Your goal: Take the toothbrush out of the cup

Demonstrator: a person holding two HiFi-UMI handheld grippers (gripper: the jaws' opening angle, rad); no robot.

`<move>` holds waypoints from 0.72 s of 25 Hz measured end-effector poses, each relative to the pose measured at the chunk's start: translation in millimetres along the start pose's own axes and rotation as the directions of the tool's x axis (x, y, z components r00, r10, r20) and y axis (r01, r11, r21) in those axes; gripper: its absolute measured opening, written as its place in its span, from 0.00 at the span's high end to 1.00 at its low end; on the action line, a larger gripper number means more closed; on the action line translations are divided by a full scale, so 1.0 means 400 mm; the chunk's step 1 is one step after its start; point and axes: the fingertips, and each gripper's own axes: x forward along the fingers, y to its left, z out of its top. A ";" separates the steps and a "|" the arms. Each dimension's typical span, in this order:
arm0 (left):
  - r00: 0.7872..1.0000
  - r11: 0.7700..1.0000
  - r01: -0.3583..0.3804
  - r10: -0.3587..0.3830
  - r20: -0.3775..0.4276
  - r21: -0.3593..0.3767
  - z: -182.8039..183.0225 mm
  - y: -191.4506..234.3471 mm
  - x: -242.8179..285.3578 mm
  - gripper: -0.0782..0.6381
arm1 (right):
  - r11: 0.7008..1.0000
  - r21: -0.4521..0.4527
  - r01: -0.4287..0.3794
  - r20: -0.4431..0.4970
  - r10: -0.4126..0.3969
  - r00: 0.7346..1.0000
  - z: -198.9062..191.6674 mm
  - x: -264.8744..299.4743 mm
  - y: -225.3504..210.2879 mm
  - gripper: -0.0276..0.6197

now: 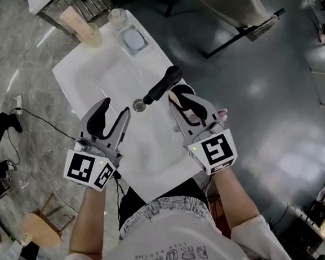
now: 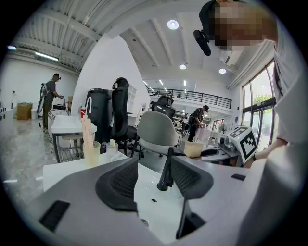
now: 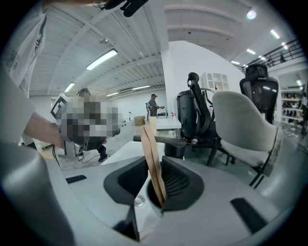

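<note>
White washbasin surface (image 1: 90,76), seen from the head view, with a black faucet (image 1: 161,87) and a drain (image 1: 139,105) near its centre. The left forearm (image 1: 91,218) and right forearm (image 1: 236,196) reach forward over the near edge, roughly parallel. Each gripper is tipped slightly downward, marker cube toward the person.

Left gripper (image 1: 117,106): held to the left of the drain, above the basin. Its own view shows the fingers wide apart and empty, with the basin and the faucet beyond them.

Right gripper (image 1: 181,96): held just right of the faucet. Its own view shows the fingers at a moderate gap, not closed. The tan toothbrush (image 3: 153,158) stands between them, leaning a little. Its lower end is inside the cup (image 3: 148,200), whose pale rim shows low between the fingers. The toothbrush lies against the inner edge of the finger on that view's right, and a gap remains to the finger on its left. Whether either finger touches the cup cannot be told.

Far end of the surface: a second cup (image 1: 89,34) holding tan sticks stands at the left corner. A small jar (image 1: 117,15) is near it, and a soap dish (image 1: 133,39) lies nearer the faucet. All three are well apart from both grippers.
</note>
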 end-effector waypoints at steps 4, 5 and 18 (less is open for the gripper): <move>1.000 1.000 0.002 -0.002 0.000 0.000 0.002 -0.001 0.002 0.58 | 1.000 -0.001 -0.002 -0.001 0.002 1.000 0.001 0.001 0.000 0.84; 1.000 1.000 0.002 -0.002 0.000 0.000 0.002 -0.001 0.003 0.58 | 1.000 -0.001 -0.001 -0.001 0.001 1.000 0.002 0.000 -0.001 0.84; 1.000 1.000 0.004 -0.004 0.000 -0.002 0.007 0.003 0.014 0.58 | 1.000 -0.012 0.000 0.010 0.000 1.000 0.010 0.002 -0.011 0.87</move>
